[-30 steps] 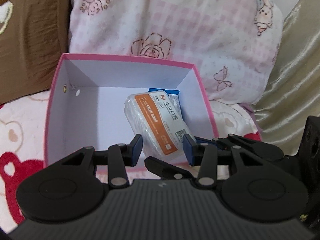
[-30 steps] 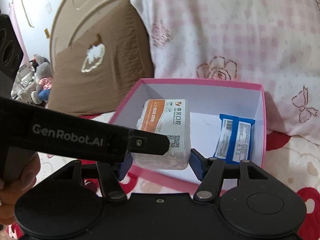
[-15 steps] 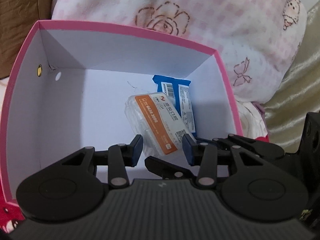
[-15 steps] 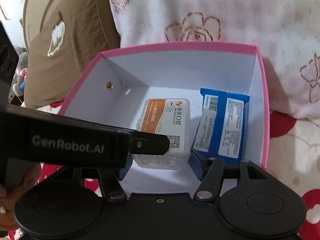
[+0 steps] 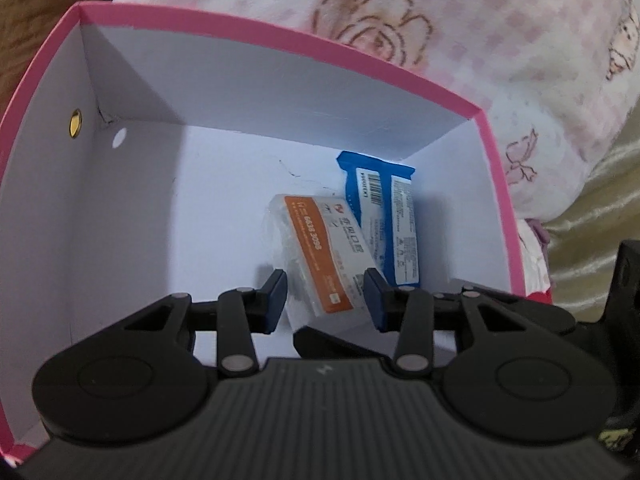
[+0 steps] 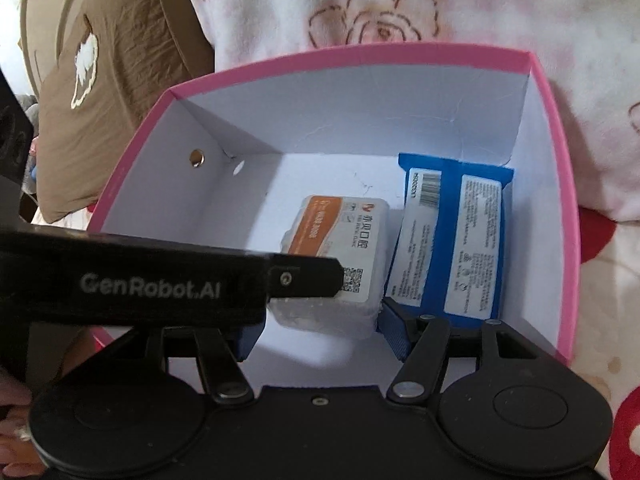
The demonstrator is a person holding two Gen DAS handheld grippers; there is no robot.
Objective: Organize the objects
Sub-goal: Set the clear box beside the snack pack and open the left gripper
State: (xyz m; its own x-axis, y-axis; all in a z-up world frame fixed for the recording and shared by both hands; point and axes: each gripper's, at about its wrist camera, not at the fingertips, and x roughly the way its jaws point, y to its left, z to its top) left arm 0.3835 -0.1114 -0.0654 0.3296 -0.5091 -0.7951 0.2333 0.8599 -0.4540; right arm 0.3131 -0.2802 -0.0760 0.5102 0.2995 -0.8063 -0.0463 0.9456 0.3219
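A pink box (image 5: 288,36) with a white inside stands open on the bed; it also shows in the right wrist view (image 6: 560,184). A blue packet (image 5: 384,208) (image 6: 460,240) lies on its floor at the right. A clear plastic case with an orange and white label (image 5: 320,248) (image 6: 344,240) sits low inside the box, left of the packet. Both grippers close on it: the left gripper (image 5: 326,300) and the right gripper (image 6: 320,328) each have their pads at the case's two sides. The left gripper's black body (image 6: 160,280) crosses the right wrist view.
A pink and white floral pillow (image 5: 440,40) (image 6: 400,8) lies behind the box. A brown cushion (image 6: 100,80) is at the left. Gold fabric (image 5: 592,208) is at the right. The bed cover with red patches (image 6: 608,240) lies around the box.
Both grippers have carried the labelled case forward and down, from above the box's near rim to deep inside the box, beside the blue packet.
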